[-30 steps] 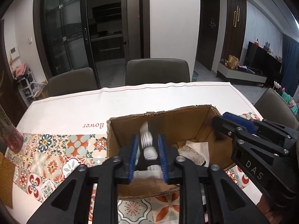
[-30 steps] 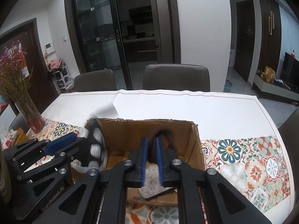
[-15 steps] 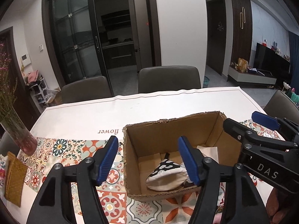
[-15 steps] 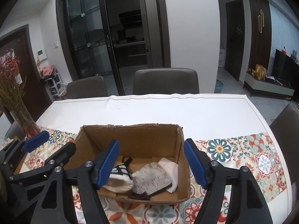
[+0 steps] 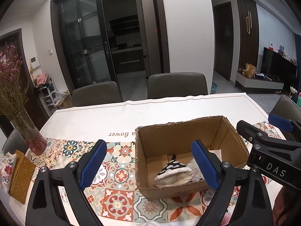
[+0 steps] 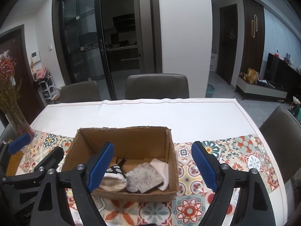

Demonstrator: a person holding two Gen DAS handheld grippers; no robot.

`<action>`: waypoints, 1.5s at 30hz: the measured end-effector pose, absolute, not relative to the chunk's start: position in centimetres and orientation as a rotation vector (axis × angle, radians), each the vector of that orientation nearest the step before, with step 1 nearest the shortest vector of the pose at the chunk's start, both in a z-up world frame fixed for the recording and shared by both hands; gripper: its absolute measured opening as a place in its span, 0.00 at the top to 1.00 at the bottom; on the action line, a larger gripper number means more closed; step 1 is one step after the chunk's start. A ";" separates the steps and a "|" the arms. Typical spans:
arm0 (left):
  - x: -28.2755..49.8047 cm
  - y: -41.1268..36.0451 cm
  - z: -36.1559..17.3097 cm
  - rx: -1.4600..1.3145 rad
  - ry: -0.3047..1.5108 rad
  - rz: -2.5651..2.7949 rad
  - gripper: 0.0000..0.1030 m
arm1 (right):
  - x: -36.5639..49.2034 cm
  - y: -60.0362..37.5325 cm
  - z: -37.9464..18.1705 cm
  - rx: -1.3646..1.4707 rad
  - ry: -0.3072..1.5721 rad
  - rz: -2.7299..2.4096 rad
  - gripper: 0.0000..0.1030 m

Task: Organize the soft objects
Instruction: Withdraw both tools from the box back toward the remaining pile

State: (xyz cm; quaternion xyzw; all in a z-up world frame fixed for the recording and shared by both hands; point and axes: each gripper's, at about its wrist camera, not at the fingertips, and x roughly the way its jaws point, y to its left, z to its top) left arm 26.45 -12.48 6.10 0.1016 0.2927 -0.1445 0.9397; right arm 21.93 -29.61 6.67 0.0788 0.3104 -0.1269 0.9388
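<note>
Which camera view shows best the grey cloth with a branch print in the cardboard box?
The right wrist view: the grey branch-print cloth lies almost fully visible there. In the left wrist view a blue finger hides most of it.

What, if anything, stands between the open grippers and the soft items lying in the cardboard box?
Nothing visible does. The cardboard box is open-topped, and the black-and-white pouch and grey patterned cloth lie uncovered on its floor. Both the left gripper and right gripper are opening, with nothing between their jaws.
</note>
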 end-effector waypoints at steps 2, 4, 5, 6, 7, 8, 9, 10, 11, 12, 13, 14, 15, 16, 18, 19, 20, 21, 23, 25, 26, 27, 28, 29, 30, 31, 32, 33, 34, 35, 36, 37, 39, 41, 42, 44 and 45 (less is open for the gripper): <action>26.0 -12.4 6.2 0.210 0.596 -0.291 0.08 | 21.5 -29.6 6.8 0.163 0.635 -0.269 0.14; 25.6 -12.3 6.3 0.209 0.598 -0.289 0.07 | 21.2 -29.7 6.8 0.169 0.640 -0.271 0.13; 25.4 -12.2 6.3 0.207 0.601 -0.289 0.07 | 21.1 -29.8 6.8 0.171 0.644 -0.273 0.13; 25.3 -12.2 6.3 0.206 0.605 -0.289 0.07 | 21.0 -29.8 6.8 0.172 0.646 -0.277 0.13; 25.2 -12.1 6.3 0.207 0.609 -0.287 0.07 | 20.8 -29.9 6.8 0.173 0.649 -0.282 0.13; 25.0 -12.0 6.2 0.207 0.612 -0.284 0.07 | 20.6 -29.8 6.8 0.174 0.651 -0.282 0.13; 24.9 -11.8 6.2 0.207 0.613 -0.282 0.07 | 20.4 -29.8 6.9 0.176 0.652 -0.280 0.13; 24.7 -11.7 6.3 0.208 0.613 -0.281 0.06 | 20.1 -29.7 6.9 0.177 0.652 -0.282 0.13; 24.5 -11.7 6.3 0.209 0.612 -0.280 0.05 | 19.9 -29.6 6.8 0.179 0.653 -0.283 0.13; 24.3 -11.6 6.3 0.211 0.610 -0.278 0.05 | 19.6 -29.5 6.8 0.181 0.654 -0.283 0.13; 24.0 -11.4 6.3 0.213 0.608 -0.276 0.04 | 19.3 -29.5 6.8 0.184 0.655 -0.284 0.13; 23.7 -11.4 6.3 0.215 0.606 -0.275 0.04 | 19.1 -29.4 6.8 0.187 0.656 -0.285 0.13; 23.5 -11.3 6.3 0.217 0.605 -0.274 0.04 | 18.9 -29.3 6.7 0.189 0.658 -0.285 0.13; 23.2 -11.2 6.3 0.219 0.602 -0.272 0.04 | 18.6 -29.3 6.7 0.191 0.659 -0.286 0.13; 22.8 -11.0 6.3 0.222 0.600 -0.269 0.04 | 18.1 -29.1 6.6 0.192 0.661 -0.292 0.13; 22.6 -10.8 6.2 0.223 0.600 -0.266 0.04 | 18.0 -29.1 6.6 0.191 0.662 -0.293 0.13; 22.4 -10.6 6.1 0.223 0.601 -0.264 0.04 | 17.7 -29.0 6.5 0.189 0.662 -0.294 0.13; 22.2 -10.5 6.1 0.222 0.604 -0.263 0.04 | 17.5 -28.9 6.5 0.188 0.662 -0.295 0.13; 21.7 -10.1 5.7 0.216 0.616 -0.261 0.04 | 17.2 -28.6 6.3 0.186 0.665 -0.294 0.13; 21.3 -9.8 5.4 0.209 0.629 -0.259 0.04 | 16.9 -28.3 6.1 0.184 0.671 -0.292 0.13; 21.2 -9.7 5.3 0.207 0.635 -0.258 0.03 | 16.8 -28.1 6.1 0.182 0.674 -0.292 0.13; 21.1 -9.5 5.1 0.205 0.641 -0.258 0.04 | 16.8 -28.1 6.0 0.181 0.676 -0.292 0.13; 21.0 -9.3 4.9 0.203 0.646 -0.257 0.04 | 16.7 -28.0 6.0 0.179 0.678 -0.292 0.13; 20.8 -9.2 4.7 0.204 0.651 -0.255 0.04 | 16.6 -27.9 5.9 0.180 0.680 -0.292 0.13; 20.6 -9.0 4.6 0.204 0.654 -0.254 0.04 | 16.4 -27.8 5.8 0.182 0.682 -0.291 0.13; 20.5 -8.9 4.4 0.204 0.657 -0.253 0.04 | 16.3 -27.7 5.8 0.184 0.684 -0.291 0.13; 20.3 -8.7 4.3 0.204 0.661 -0.253 0.03 | 16.1 -27.6 5.7 0.186 0.685 -0.291 0.13; 20.1 -8.7 4.2 0.204 0.663 -0.252 0.03 | 15.9 -27.5 5.5 0.188 0.687 -0.291 0.13; 20.0 -8.5 4.0 0.204 0.666 -0.251 0.04 | 15.6 -27.4 5.4 0.189 0.689 -0.290 0.13; 19.7 -8.4 3.9 0.204 0.669 -0.250 0.03 | 15.5 -27.3 5.2 0.190 0.692 -0.290 0.13; 19.5 -8.2 3.7 0.203 0.674 -0.250 0.03 | 15.2 -27.2 5.0 0.192 0.695 -0.290 0.13; 19.3 -8.1 3.4 0.202 0.680 -0.250 0.03 | 15.0 -27.1 4.8 0.192 0.699 -0.290 0.13; 18.8 -7.9 2.8 0.201 0.693 -0.249 0.03 | 14.6 -27.0 4.4 0.192 0.706 -0.290 0.13; 18.5 -7.8 2.3 0.197 0.710 -0.249 0.04 | 14.2 -27.0 4.0 0.193 0.714 -0.292 0.13; 18.3 -7.7 1.9 0.194 0.721 -0.250 0.04 | 14.0 -26.9 3.8 0.195 0.718 -0.293 0.13; 17.9 -7.7 1.3 0.195 0.739 -0.254 0.03 | 13.7 -26.9 3.3 0.201 0.725 -0.296 0.13; 17.8 -7.7 1.0 0.197 0.746 -0.254 0.04 | 13.5 -26.9 3.1 0.203 0.728 -0.297 0.13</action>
